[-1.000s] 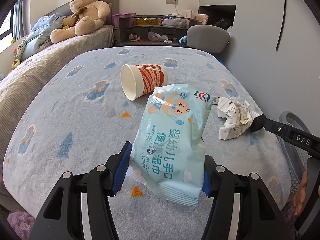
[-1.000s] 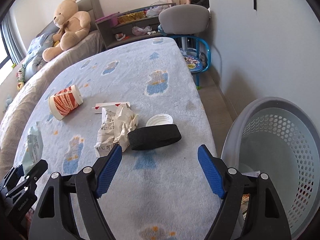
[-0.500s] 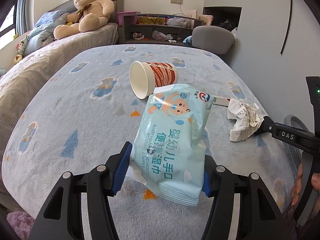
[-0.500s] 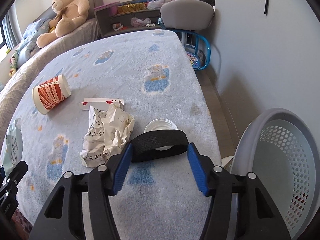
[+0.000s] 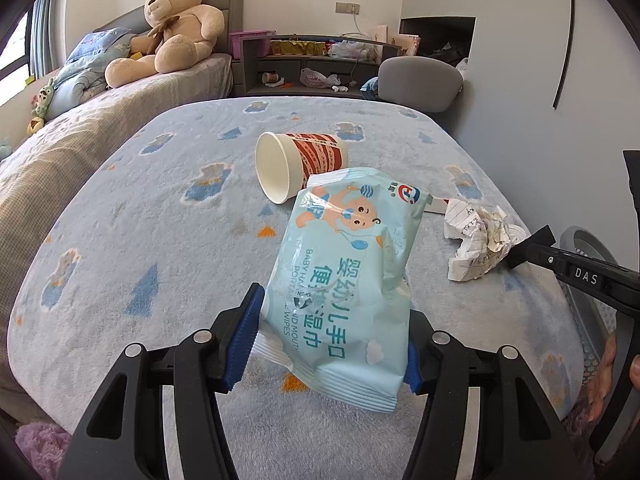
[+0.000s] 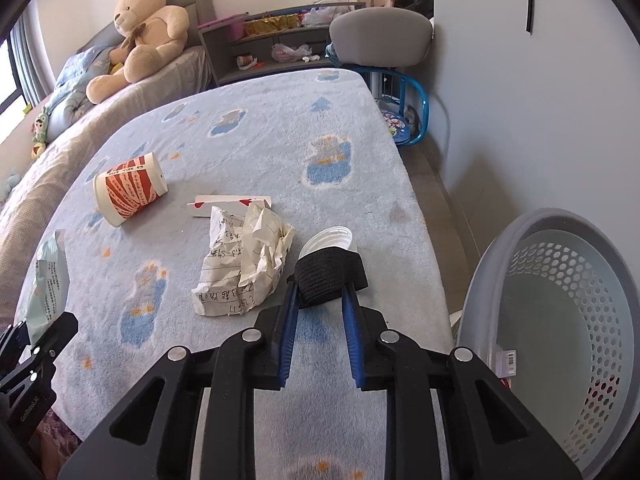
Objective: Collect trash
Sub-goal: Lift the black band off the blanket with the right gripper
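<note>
We hold the left gripper with its blue fingers pinching the lower part of a pale blue wet-wipes packet, which stands tilted above the fleecy blue blanket covering the bed. Our right gripper has its fingers pressed in on a black band, squeezing it into a narrow fold just above the blanket. Right behind the band lies a white plastic lid, and just beside it on the left sits a crumpled sheet of lined paper. Beyond the paper a small white card with red marks lies flat, and farther left a red-and-white paper cup lies on its side, its open mouth towards the left wrist camera. A grey perforated basket stands on the floor off the bed's right edge, near the right gripper. A teddy bear sits by the headboard.
</note>
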A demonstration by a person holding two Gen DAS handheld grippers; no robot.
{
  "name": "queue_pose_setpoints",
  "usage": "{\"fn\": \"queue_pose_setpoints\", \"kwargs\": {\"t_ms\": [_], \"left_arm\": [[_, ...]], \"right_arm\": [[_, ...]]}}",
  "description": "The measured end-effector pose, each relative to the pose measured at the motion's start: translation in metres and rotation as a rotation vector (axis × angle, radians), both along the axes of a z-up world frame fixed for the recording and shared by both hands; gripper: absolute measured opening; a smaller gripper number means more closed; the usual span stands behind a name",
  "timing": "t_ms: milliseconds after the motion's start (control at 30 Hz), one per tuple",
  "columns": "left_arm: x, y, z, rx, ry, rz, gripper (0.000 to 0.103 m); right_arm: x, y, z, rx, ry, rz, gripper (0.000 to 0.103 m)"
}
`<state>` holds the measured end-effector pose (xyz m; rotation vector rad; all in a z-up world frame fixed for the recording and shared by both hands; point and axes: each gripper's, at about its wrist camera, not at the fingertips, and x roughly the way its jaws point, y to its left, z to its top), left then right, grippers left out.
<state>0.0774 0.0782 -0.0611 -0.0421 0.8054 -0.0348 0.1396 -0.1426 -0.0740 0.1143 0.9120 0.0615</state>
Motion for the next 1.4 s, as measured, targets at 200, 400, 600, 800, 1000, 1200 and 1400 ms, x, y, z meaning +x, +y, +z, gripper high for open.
{"fn": "queue_pose_setpoints", "kwargs": {"t_ms": [200,400,600,800,1000,1200,1400], "left_arm": [[-0.010,-0.005,0.008,-0.010,-0.014,-0.018,0.057],[-0.024,-0.010,0.019,-0.021,-0.032,-0.027,0.057],[-0.037,-0.009,0.025,-0.026,-0.034,-0.018,0.057],[-0.042,-0.010,0.024,-0.030,-0.020,-0.012,0.057],[-0.044,-0.010,0.024,-0.029,-0.020,-0.013,0.057],[-0.045,-0.011,0.024,-0.026,-0.015,-0.014,0.057],[-0.042,-0.012,0.022,-0.021,-0.001,-0.010,0.057]], "right_arm": [[-0.021,-0.002,0.011,0.017,-0.016,-0.001,0.023],[-0.037,-0.001,0.011,0.018,-0.022,0.009,0.023],[-0.045,-0.004,0.010,0.047,-0.020,0.009,0.023],[-0.048,-0.006,0.011,0.062,-0.024,0.008,0.023],[-0.040,-0.006,0.010,0.067,-0.031,0.007,0.024],[-0.021,0.000,0.002,0.067,-0.011,0.017,0.024],[-0.007,0.003,-0.004,0.083,0.001,0.024,0.011]]}}
